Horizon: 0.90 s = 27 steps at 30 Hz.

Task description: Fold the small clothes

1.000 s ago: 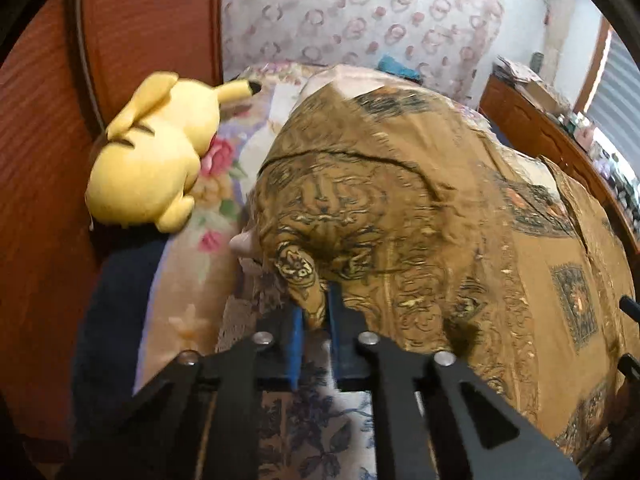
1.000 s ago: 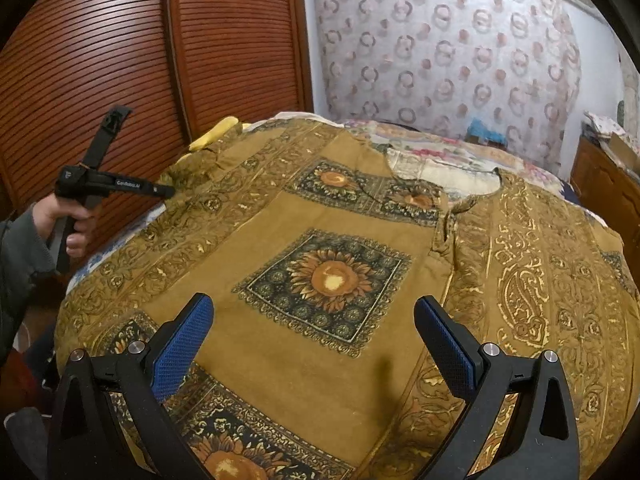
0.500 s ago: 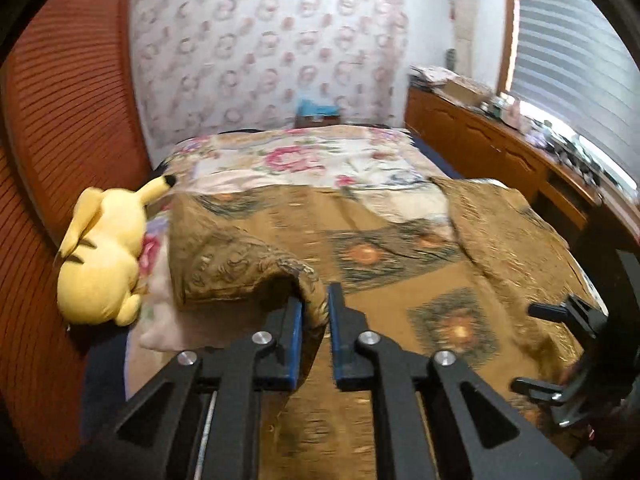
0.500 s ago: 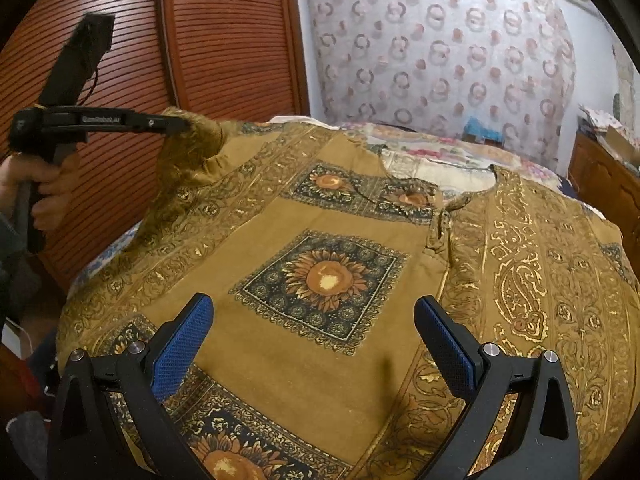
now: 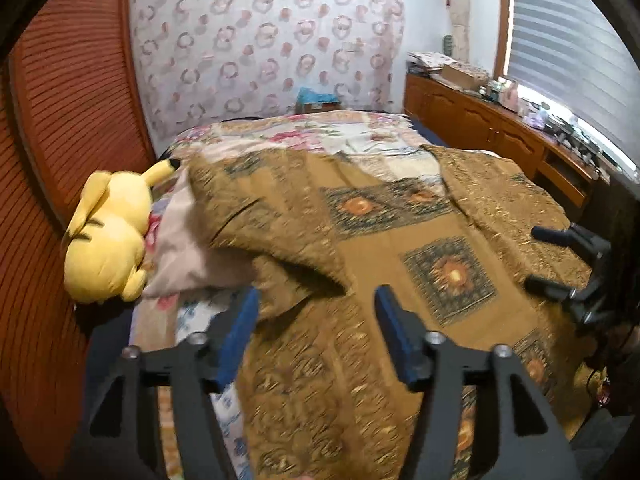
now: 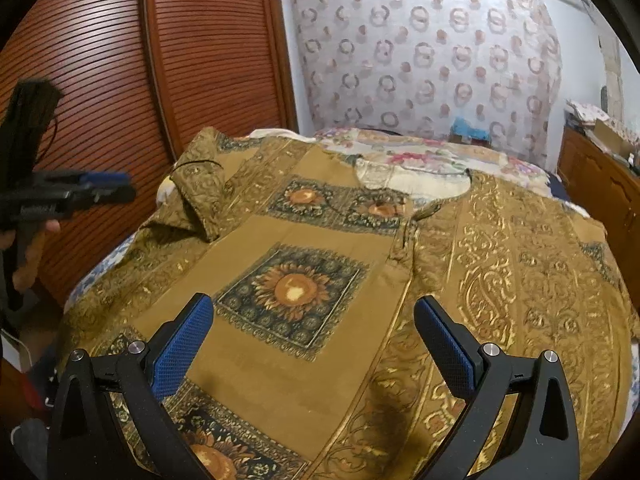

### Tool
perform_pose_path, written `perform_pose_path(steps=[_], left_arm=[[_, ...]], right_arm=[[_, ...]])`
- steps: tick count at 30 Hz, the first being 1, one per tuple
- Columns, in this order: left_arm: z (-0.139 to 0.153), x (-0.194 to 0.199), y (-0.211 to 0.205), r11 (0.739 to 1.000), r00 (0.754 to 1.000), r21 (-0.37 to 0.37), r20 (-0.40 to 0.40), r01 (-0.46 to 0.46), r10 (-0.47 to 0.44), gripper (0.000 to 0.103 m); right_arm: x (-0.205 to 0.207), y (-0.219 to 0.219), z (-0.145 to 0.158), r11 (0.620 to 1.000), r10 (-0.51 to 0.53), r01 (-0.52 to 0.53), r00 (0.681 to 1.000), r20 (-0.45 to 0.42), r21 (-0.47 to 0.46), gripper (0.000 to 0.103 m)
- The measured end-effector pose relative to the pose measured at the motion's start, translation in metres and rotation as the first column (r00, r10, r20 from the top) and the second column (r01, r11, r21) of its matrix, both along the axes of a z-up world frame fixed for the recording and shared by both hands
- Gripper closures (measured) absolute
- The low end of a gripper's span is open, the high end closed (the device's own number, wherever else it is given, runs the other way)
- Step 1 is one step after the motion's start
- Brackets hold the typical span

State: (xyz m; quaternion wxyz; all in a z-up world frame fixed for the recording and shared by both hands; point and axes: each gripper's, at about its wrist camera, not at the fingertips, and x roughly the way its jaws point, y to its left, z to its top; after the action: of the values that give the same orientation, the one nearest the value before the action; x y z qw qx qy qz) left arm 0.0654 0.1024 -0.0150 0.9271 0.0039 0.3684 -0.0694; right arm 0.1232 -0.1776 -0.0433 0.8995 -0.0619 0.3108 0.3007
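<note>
A brown and gold patterned shirt (image 6: 320, 264) with sunflower squares lies spread on the bed; it also shows in the left wrist view (image 5: 400, 272). Its left sleeve (image 6: 200, 200) is folded inward onto the shirt body. My left gripper (image 5: 316, 320) is open and empty, above the shirt's left edge; it appears at the left in the right wrist view (image 6: 104, 188). My right gripper (image 6: 312, 332) is open and empty, hovering over the shirt's lower front; it shows at the right in the left wrist view (image 5: 560, 260).
A yellow plush toy (image 5: 108, 240) lies at the bed's left edge by the slatted wooden wardrobe (image 6: 120, 80). A floral bedsheet (image 5: 320, 136) covers the far end. A wooden cabinet (image 5: 500, 136) with clutter stands along the right wall.
My left gripper has let go of the sleeve and opened. The sleeve now lies folded over the shirt's left side. The right gripper has stayed put.
</note>
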Motion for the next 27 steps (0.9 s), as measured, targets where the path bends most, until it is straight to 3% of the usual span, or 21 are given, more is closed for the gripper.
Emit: perform_pose_path(steps=[8,17,27], left_arm=[[-0.03,-0.022,0.04,0.991,0.993,-0.056,-0.028,-0.117,0.116,0.042],[-0.018,-0.046,0.057,0.978,0.978,-0.071,0.058,-0.197,0.201,0.042],[-0.027,-0.056,0.07,0.972,0.973,-0.087,0.052,-0.22,0.225,0.042]], right_arm=[[0.015,0.035,0.019,0.994,0.102,-0.101,0.994,0.036,-0.032,0.001],[0.053,0.148,0.036,0.95,0.309,-0.308,0.951,0.024,-0.053,0.004],[0.083,0.261,0.004,0.9,0.389,-0.38,0.921,0.001,-0.212,0.01]])
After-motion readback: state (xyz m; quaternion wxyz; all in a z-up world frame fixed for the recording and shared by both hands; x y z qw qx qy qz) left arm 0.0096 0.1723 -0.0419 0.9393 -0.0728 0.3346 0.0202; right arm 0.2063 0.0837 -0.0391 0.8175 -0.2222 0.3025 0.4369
